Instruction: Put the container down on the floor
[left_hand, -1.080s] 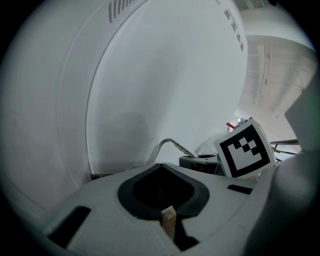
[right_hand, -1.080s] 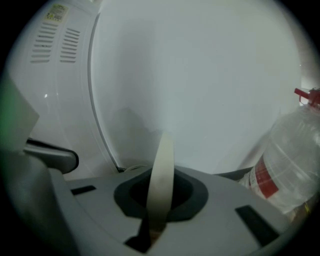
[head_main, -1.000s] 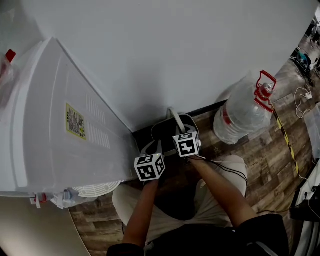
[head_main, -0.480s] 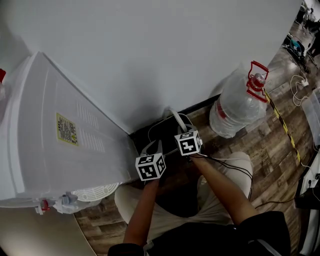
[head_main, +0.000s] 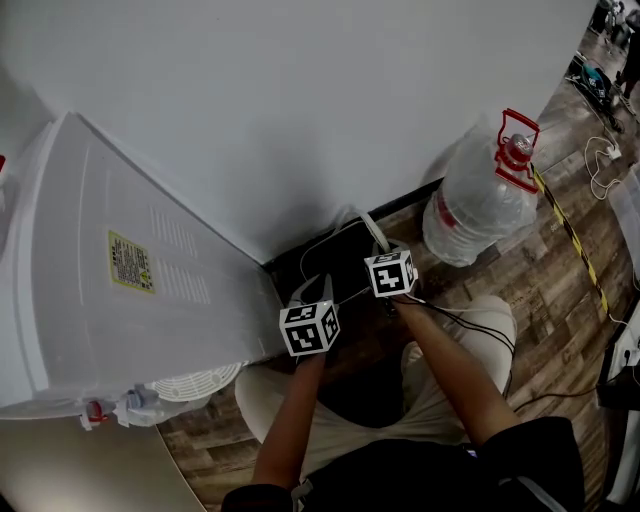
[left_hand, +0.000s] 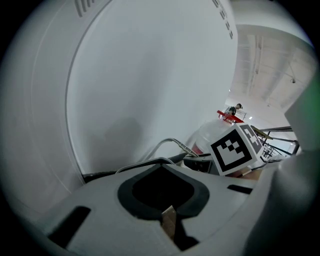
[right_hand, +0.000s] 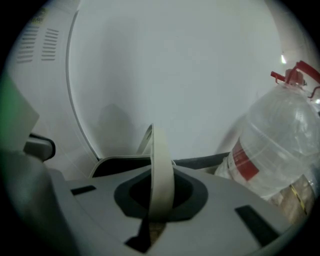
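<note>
Container (head_main: 335, 265) handle (right_hand: 161, 170) pinched btwn R gripper (right_hand: 150, 229) jaws, standing upright.

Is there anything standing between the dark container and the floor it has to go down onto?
Nothing visible does: the container is between the white dispenser and the water bottle, both beside it. What lies right under it is hidden.

Quick count: one water dispenser (head_main: 120, 270), one big jug (head_main: 478, 205) with one red carry handle (head_main: 517, 150), one dark container (head_main: 335, 262) showing two white handles (head_main: 372, 232), two grippers, left (head_main: 318, 298) and right (head_main: 384, 252), one marker cube (head_main: 308, 328) apiece, and one yellow-black tape strip (head_main: 572, 240).
</note>
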